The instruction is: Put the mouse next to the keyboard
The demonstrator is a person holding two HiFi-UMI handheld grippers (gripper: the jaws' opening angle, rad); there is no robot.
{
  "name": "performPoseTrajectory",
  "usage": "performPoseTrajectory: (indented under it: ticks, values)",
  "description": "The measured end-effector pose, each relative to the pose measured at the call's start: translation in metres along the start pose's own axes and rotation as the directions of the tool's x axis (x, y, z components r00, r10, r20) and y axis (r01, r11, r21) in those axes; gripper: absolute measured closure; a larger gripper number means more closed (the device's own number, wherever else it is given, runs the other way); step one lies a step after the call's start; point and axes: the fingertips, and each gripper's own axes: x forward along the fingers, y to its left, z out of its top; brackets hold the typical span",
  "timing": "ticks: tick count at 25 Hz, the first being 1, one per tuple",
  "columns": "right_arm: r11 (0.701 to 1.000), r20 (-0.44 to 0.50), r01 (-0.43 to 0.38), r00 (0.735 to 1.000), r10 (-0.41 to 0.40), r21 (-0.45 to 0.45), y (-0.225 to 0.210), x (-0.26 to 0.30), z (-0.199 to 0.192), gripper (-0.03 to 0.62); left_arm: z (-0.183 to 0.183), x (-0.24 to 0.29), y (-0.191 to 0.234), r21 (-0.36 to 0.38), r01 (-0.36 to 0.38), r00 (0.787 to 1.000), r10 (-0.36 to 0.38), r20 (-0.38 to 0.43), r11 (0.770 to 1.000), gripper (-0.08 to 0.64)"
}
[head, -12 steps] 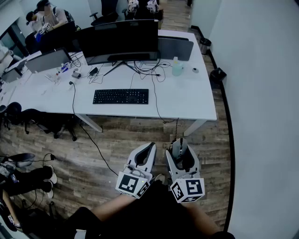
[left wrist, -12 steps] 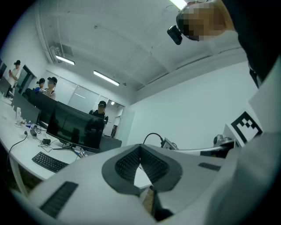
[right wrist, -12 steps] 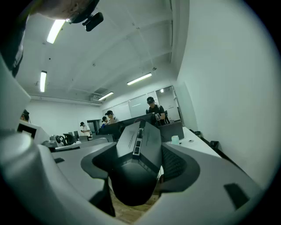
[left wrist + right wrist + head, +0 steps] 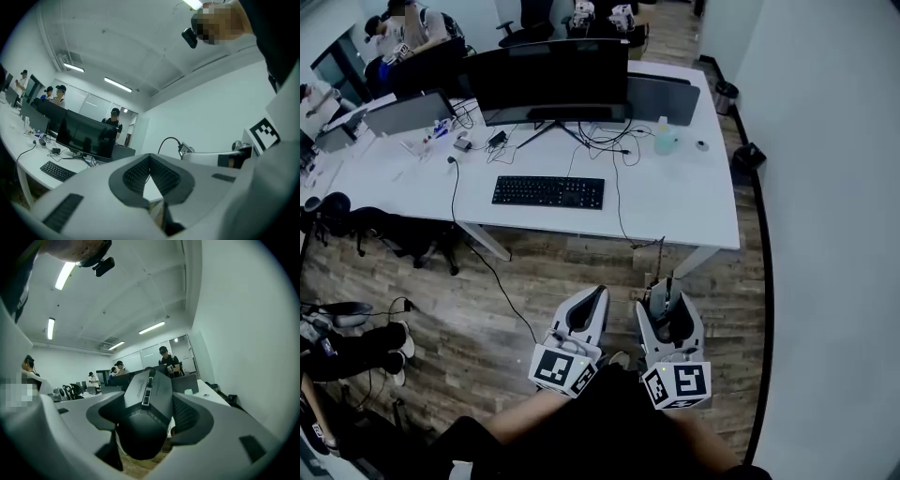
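Note:
A black keyboard (image 4: 548,192) lies on the white desk (image 4: 694,202), in front of a wide dark monitor (image 4: 548,80); the left gripper view catches it too, as keyboard (image 4: 57,171). My right gripper (image 4: 664,298) is held low over the wooden floor, short of the desk's near edge, shut on a dark grey mouse (image 4: 661,302). In the right gripper view the mouse (image 4: 147,413) fills the space between the jaws of the right gripper (image 4: 152,397). Beside it, my left gripper (image 4: 598,295) is shut, its pads (image 4: 136,176) meeting at the tips with nothing between them.
A pale bottle (image 4: 664,136), cables and small gadgets sit behind the keyboard. A black cable (image 4: 623,220) hangs over the desk's front edge. Two bins (image 4: 748,155) stand by the white wall on the right. People sit at desks at the back left (image 4: 412,28).
The head view has shifted slightly, so the desk sits a little further right in the picture. Both grippers stay where they were, the mouse still held in the right one.

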Motion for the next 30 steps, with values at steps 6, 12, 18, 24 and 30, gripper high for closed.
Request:
performPoseTrajectory:
  ticks: [6, 12, 18, 24, 30]
  values:
    - [0.999, -0.009, 0.006, 1.000, -0.006, 0.036, -0.024, -0.005, -0.008, 0.272, -0.007, 0.005, -0.011, 0.024, -0.030, 1.000, 0.030, 0.001, 0.999, 0.557]
    - [0.998, -0.006, 0.030, 1.000, -0.030, 0.057, -0.048, -0.012, -0.006, 0.272, -0.004, 0.020, -0.018, 0.039, -0.035, 0.999, 0.035, 0.001, 0.999, 0.557]
    - [0.995, -0.001, 0.047, 0.999, -0.047, 0.088, -0.061, -0.007, -0.004, 0.272, -0.009, 0.034, -0.013, 0.025, -0.034, 0.999, 0.035, -0.012, 0.999, 0.557]
    - [0.996, 0.005, 0.060, 0.998, -0.060, 0.061, -0.068, 0.013, 0.002, 0.272, -0.012, 0.060, -0.001, 0.007, -0.011, 1.000, 0.012, -0.011, 1.000, 0.557]
    - [0.993, -0.017, 0.071, 0.997, -0.069, 0.096, -0.076, 0.049, 0.001, 0.272, -0.010, 0.089, 0.011, 0.011, 0.046, 0.999, -0.046, -0.018, 0.999, 0.557]
